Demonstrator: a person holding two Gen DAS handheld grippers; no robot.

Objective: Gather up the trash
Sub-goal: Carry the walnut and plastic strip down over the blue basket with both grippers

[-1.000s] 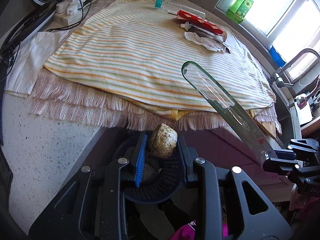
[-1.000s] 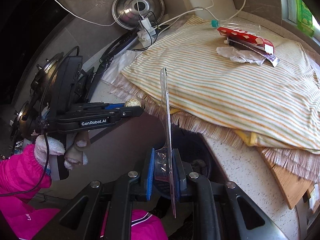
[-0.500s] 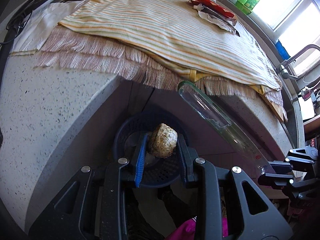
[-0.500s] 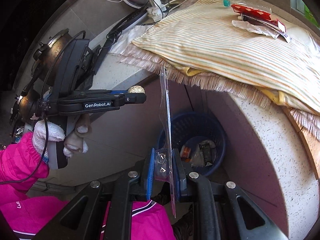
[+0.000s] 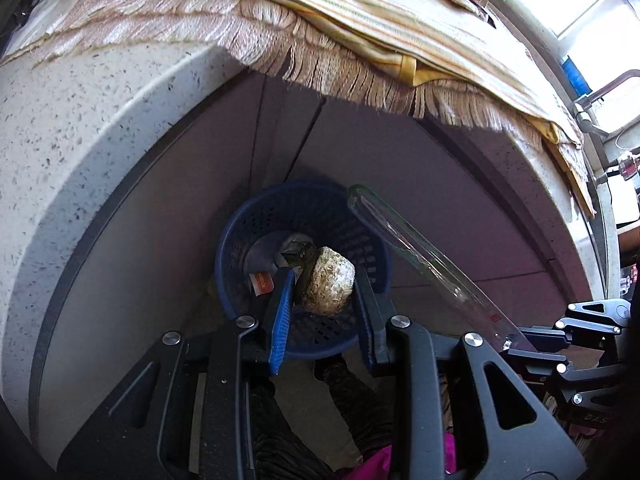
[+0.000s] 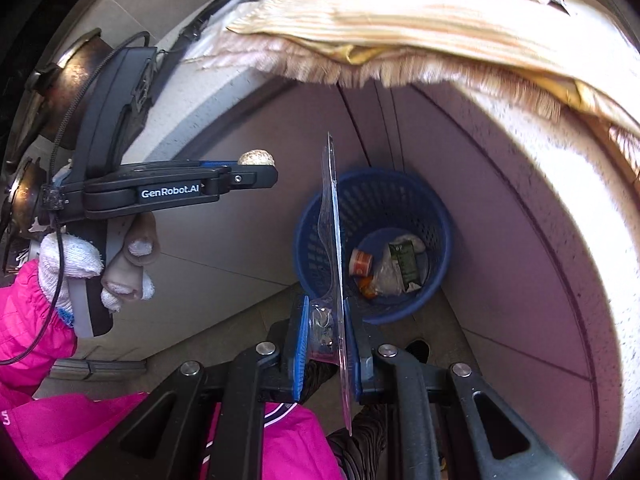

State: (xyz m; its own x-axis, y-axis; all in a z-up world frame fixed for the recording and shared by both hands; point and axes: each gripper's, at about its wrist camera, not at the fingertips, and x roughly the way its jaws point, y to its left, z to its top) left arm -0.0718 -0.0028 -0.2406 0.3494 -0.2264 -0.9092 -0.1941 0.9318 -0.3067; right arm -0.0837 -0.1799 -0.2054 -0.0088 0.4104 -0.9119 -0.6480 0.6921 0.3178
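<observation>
Jaws grip crumbly lump (image 5: 329,280) and plastic blister pack (image 6: 335,264) above basket (image 6: 432,216).

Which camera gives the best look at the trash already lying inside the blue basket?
The right wrist view. It looks down into the blue basket, so the trash on its floor shows clearly beside the clear plastic packaging. In the left wrist view, the held brown lump covers most of it.
</observation>
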